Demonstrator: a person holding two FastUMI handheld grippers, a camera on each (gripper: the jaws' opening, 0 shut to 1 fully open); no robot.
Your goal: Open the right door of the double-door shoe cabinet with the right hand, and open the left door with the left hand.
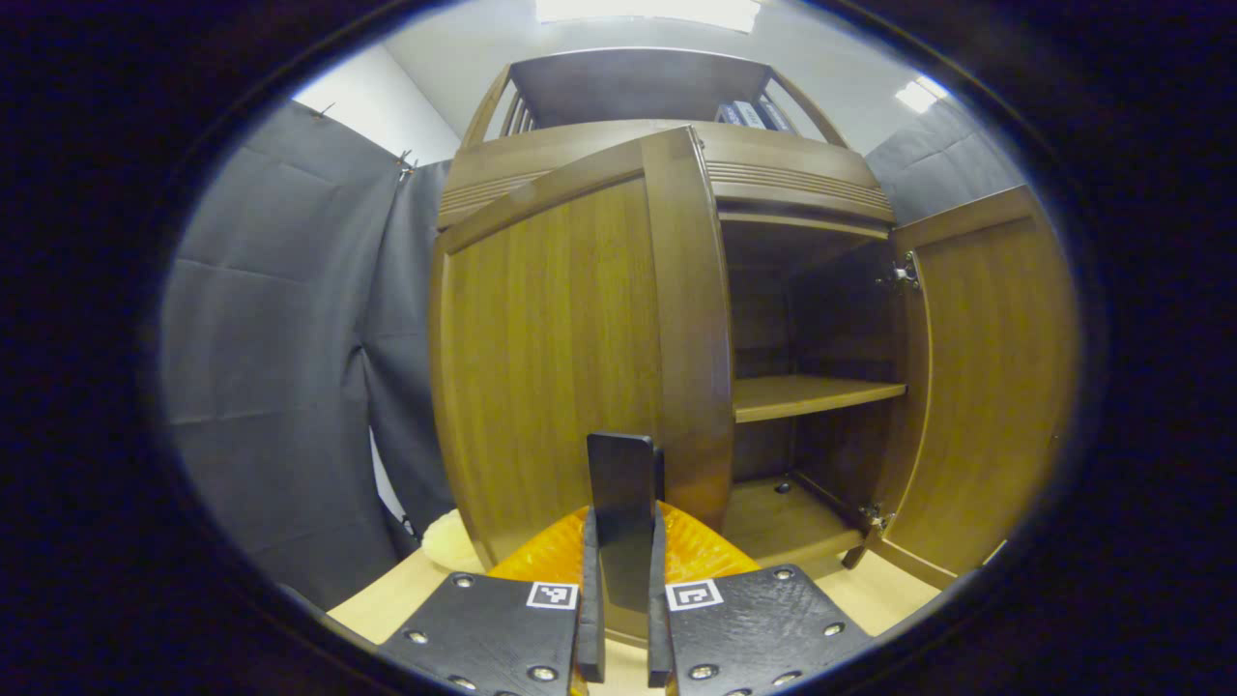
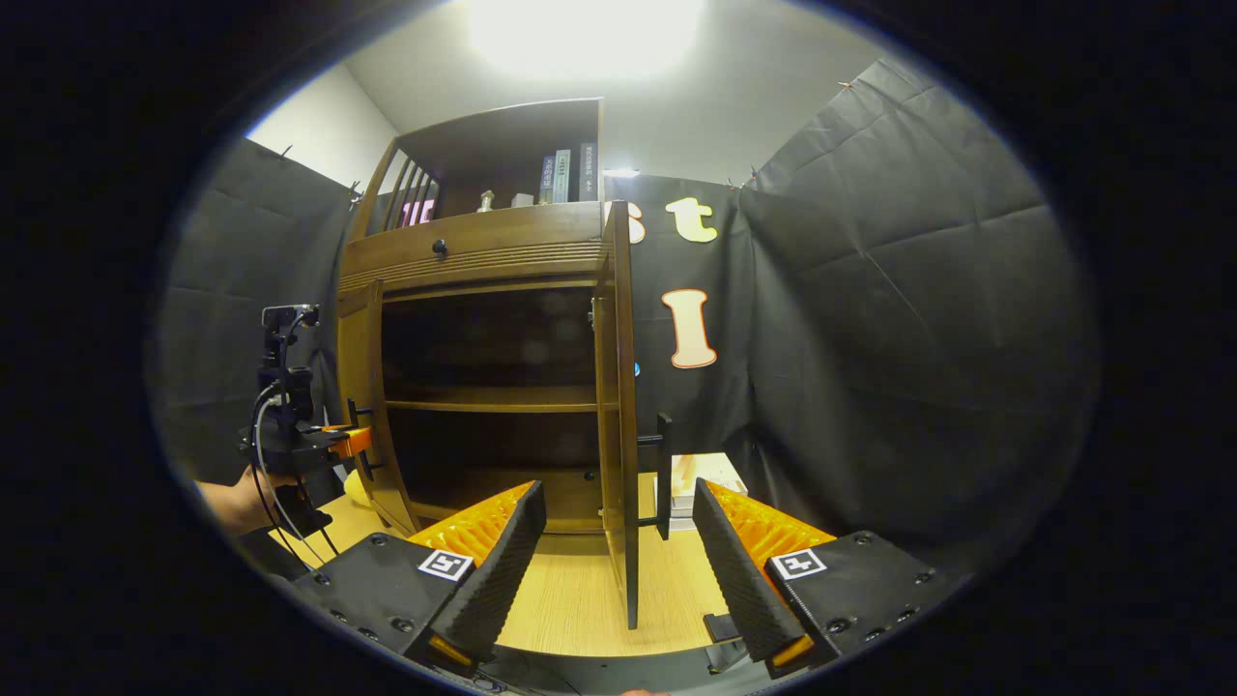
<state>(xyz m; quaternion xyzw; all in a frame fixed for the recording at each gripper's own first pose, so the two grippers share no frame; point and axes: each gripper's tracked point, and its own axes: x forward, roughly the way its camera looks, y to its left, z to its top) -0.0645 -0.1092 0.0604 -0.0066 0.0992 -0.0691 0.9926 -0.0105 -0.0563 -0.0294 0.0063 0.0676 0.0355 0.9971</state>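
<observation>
Both doors of the shoe cabinet [image 2: 483, 387] stand open on the table [image 2: 580, 590].

In the left gripper view, the left hand-held gripper [image 1: 623, 570] is clenched on the dark handle [image 1: 623, 493] of the left door [image 1: 570, 358], which fills the middle of the frame; the right door [image 1: 995, 387] hangs wide open at the right edge, with a shelf [image 1: 812, 394] between them. The right gripper view adds what that one lacks: the right hand-held gripper [image 2: 614, 551] is released, its fingers spread either side of the right door's edge without touching it, and at left centre a hand [image 2: 232, 503] holds the left hand-held gripper against the left door. Books [image 2: 568, 174] stand on top, at upper centre.
</observation>
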